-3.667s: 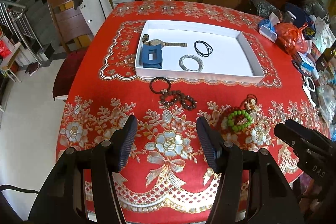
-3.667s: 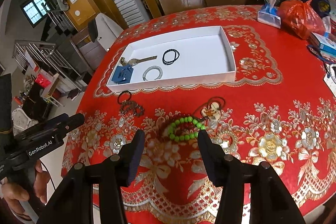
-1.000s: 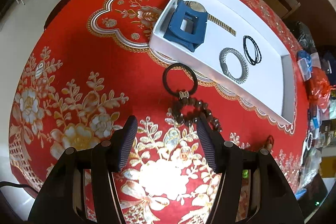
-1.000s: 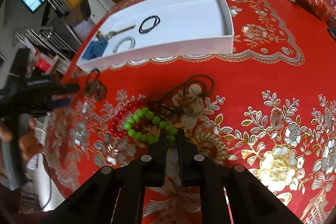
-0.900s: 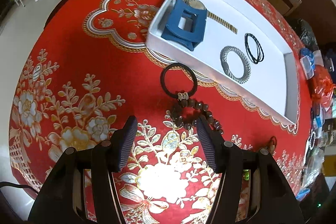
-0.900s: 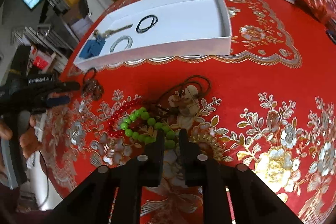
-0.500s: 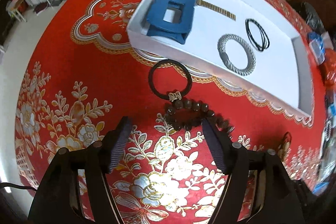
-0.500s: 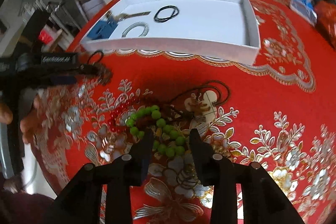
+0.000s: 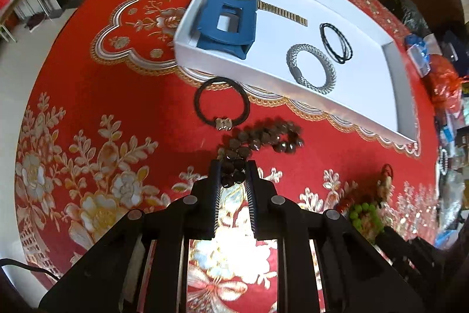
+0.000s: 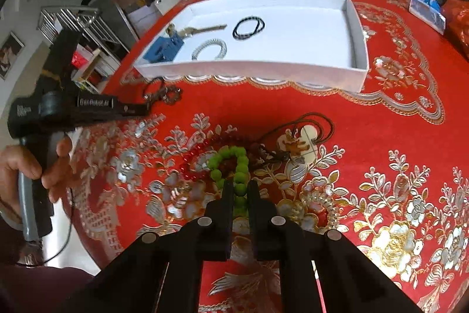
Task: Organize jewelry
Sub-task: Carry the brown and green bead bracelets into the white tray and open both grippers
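Observation:
In the left wrist view my left gripper points down at the red tablecloth, its jaws closing; the near end of the brown bead bracelet sits pinched between the pads. A black hair tie lies just beyond it, in front of the white tray. In the right wrist view my right gripper has its jaws closing on the green bead bracelet, with beads squeezed between the fingers. A red bead bracelet lies under and left of the green one.
The tray holds a blue clip, a watch, a silver bracelet and a black cord. A pendant on a cord lies right of the green beads. Bags and boxes crowd the table's right edge; chairs stand behind.
The left jaws went from wide apart to closed around the brown beads. The right jaws opened slightly, then closed again on the green beads, which now form a narrower loop.

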The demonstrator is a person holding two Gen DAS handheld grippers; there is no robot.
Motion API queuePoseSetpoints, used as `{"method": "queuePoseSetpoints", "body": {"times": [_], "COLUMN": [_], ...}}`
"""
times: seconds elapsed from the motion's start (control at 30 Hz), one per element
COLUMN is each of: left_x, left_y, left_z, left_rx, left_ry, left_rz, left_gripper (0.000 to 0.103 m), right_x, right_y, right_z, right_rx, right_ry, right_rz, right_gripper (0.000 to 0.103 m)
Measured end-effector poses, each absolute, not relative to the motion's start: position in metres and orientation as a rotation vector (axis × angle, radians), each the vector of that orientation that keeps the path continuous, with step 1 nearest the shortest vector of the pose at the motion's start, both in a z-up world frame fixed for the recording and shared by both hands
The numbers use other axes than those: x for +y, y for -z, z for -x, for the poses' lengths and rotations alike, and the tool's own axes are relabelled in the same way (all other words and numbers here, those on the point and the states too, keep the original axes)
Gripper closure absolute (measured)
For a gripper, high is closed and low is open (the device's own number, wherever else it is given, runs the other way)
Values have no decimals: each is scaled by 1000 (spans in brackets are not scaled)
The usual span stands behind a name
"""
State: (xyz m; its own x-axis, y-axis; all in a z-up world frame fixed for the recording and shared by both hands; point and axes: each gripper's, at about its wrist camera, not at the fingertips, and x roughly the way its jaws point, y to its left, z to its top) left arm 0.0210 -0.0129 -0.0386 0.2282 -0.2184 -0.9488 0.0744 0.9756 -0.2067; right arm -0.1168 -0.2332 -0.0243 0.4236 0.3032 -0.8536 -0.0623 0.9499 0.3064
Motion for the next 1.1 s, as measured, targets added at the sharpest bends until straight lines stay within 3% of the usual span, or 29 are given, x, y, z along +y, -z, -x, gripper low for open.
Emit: {"method": "queuePoseSetpoints", "body": {"times": [0.4,1.1], "left_x": [3,-20], "left_y": [-26,-87], "left_z": [1,-21], "left_rx": [1244,1123], "left_ry": [323,379], "left_rz": [173,169], "left_gripper": [88,89], "right_x": [-250,-257], "right_y": [-21,-70], "right_z": [125,85], "right_rx": [1007,907], "right_ry": [-239,-257], "right_rz": [-348,-334], "right_gripper": [95,95]}}
